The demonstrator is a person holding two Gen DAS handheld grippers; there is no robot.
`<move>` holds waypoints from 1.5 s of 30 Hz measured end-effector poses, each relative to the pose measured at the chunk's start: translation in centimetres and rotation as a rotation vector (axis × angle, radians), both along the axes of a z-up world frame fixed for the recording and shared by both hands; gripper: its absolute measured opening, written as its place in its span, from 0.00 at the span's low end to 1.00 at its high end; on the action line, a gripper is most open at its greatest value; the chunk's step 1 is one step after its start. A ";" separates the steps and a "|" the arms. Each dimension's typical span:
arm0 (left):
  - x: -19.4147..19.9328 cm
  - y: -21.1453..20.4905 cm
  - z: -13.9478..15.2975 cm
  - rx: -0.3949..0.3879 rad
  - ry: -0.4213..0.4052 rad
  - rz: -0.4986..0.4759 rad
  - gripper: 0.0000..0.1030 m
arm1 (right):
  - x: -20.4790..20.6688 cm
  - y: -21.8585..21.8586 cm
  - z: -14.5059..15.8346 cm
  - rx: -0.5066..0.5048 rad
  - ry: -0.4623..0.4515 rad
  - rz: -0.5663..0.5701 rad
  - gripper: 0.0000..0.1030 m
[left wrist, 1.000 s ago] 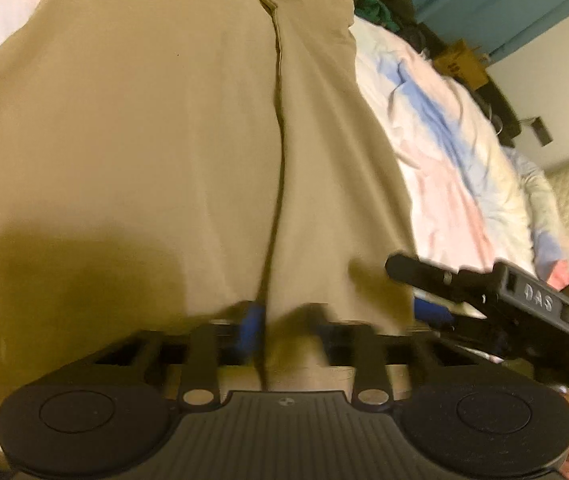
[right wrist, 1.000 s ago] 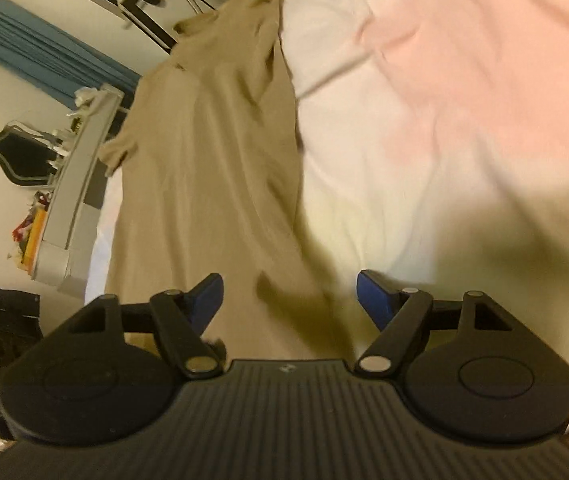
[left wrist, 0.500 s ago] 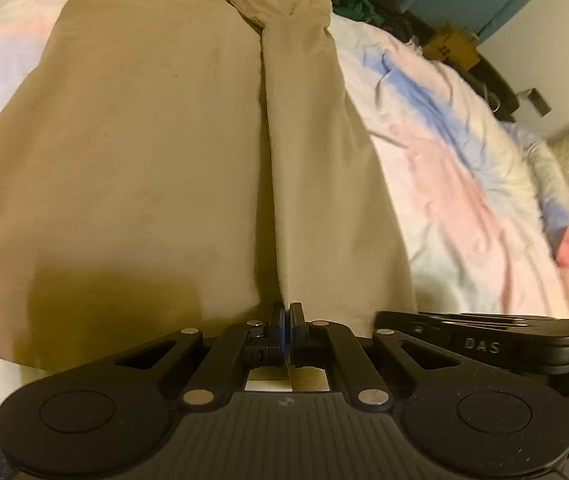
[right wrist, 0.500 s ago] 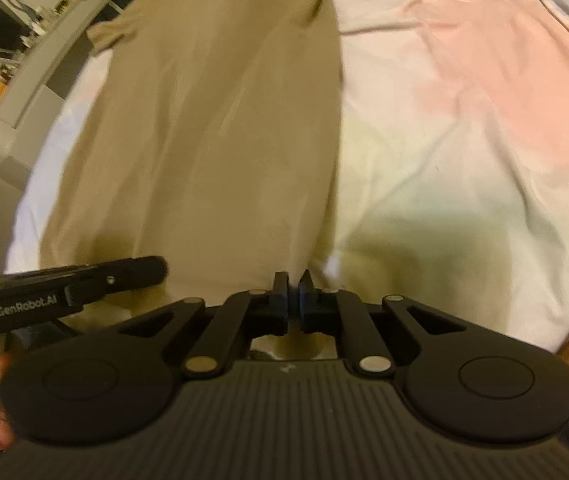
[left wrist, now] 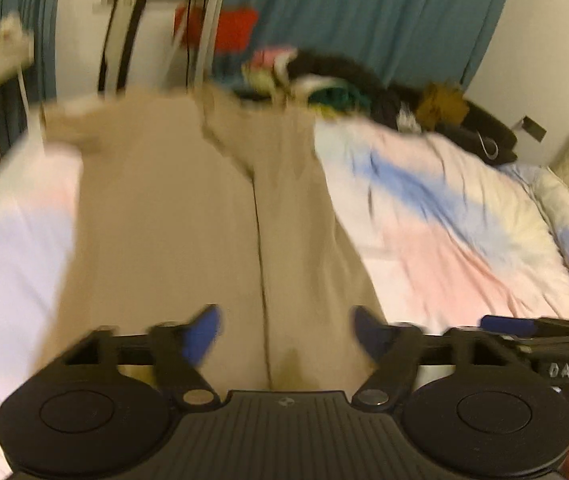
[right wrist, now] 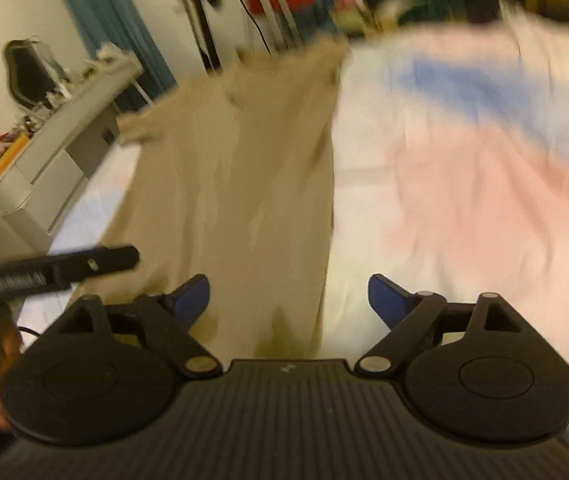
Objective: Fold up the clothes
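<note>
Left wrist view: my left gripper [left wrist: 286, 332] has jaws spread wide, they have just been opening, nothing between the blue pads, only the tan garment [left wrist: 188, 216] lying below. Garment is flat on the bed [left wrist: 444, 232], one side folded over along a lengthwise line, pastel bedcover around it. Pile of clothes [left wrist: 336, 84] at the far end of the bed, teal curtain [left wrist: 364, 12] behind. Right wrist view: my right gripper [right wrist: 288, 300] jaws also wide, just been opening, empty, above the garment's edge. Grey desk [right wrist: 64, 136] off to one side. No containers visible. Both views blurred.
</note>
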State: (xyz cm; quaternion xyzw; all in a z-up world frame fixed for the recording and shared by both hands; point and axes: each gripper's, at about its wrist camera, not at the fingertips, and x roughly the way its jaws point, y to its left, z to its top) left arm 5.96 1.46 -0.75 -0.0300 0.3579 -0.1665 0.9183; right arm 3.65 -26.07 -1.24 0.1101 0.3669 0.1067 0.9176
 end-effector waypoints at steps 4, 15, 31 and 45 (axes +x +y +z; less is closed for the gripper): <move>-0.1 1.1 2.1 0.000 -0.121 0.046 0.99 | 0.9 0.4 1.4 -0.101 -0.135 0.010 0.85; 0.8 5.4 1.3 0.112 -0.231 0.204 1.00 | 9.8 6.2 2.4 -0.123 -0.247 0.100 0.85; 7.6 14.4 -3.7 0.019 -0.206 0.457 0.99 | 35.2 27.0 -2.3 -0.247 -0.187 0.454 0.84; 10.6 17.3 -6.7 -0.146 -0.132 0.546 0.99 | 40.4 33.9 -4.4 -0.081 -0.255 0.465 0.09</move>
